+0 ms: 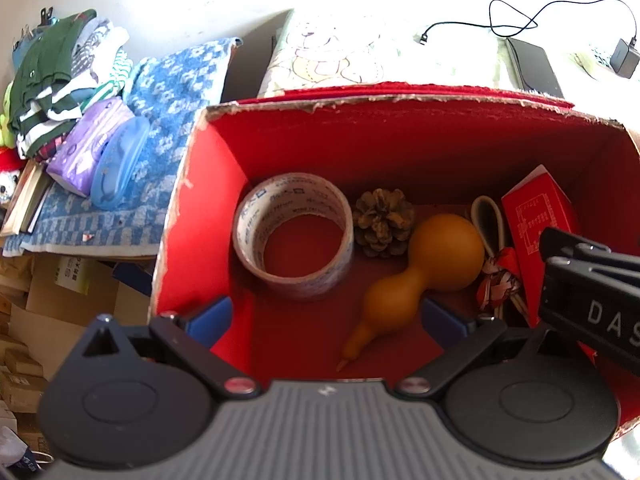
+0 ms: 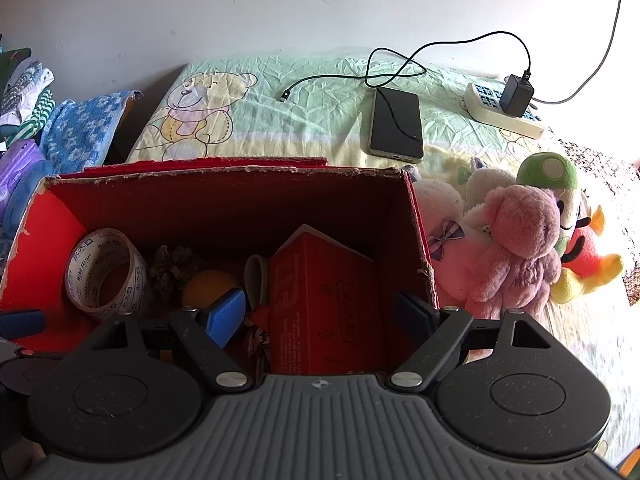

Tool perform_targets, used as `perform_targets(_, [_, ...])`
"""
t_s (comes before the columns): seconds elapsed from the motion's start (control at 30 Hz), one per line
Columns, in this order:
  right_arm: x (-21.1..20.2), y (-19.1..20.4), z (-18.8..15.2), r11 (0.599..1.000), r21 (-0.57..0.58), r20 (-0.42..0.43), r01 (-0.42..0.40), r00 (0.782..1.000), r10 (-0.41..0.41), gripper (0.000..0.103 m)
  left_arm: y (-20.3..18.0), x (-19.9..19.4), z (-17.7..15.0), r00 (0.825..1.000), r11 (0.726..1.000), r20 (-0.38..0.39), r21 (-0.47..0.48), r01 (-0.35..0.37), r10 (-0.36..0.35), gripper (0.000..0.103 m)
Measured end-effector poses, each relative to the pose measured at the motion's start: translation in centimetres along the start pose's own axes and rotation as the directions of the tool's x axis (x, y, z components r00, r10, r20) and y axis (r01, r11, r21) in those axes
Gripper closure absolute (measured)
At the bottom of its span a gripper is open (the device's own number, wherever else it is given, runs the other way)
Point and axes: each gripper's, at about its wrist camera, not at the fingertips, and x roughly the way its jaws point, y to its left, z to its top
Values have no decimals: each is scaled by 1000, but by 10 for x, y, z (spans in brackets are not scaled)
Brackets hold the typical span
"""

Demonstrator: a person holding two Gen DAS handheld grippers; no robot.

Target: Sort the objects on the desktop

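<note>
Only "DAS" reads clearly, printed on the right gripper (image 1: 592,304).

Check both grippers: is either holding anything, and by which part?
Nothing is held. The left gripper and right gripper are open above the red box.

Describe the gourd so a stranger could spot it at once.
Look inside the red box on the bed. On its floor, right of the tape roll and just below the pine cone, lies the gourd. It is the only smooth, orange-brown, two-bulbed thing there, tapering to a thin stem.
</note>
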Motion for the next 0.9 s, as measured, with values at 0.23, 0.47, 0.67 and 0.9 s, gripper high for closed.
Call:
perform_targets(0.23, [0, -5, -2, 1000, 18, -7, 4, 1000, -3, 19, -2, 0, -1, 1000, 1000, 4, 3, 8, -8, 2])
perform_targets(0.47, [-1, -6, -4, 1000, 22, -10, 12, 1000, -12, 19, -1, 1, 1, 1000, 1000, 3, 6, 5, -5, 2])
perform_targets(0.67, [-2, -6, -6, 1000, 20, -13, 12, 1000, -11, 19, -1, 1, -1, 1000, 1000, -2, 3, 8, -8, 2])
perform_targets(0.9, [-1, -5, -6, 1000, 13, -14, 12, 1000, -12, 19, 0, 1, -2, 1000, 1000, -6, 0, 9, -9, 2])
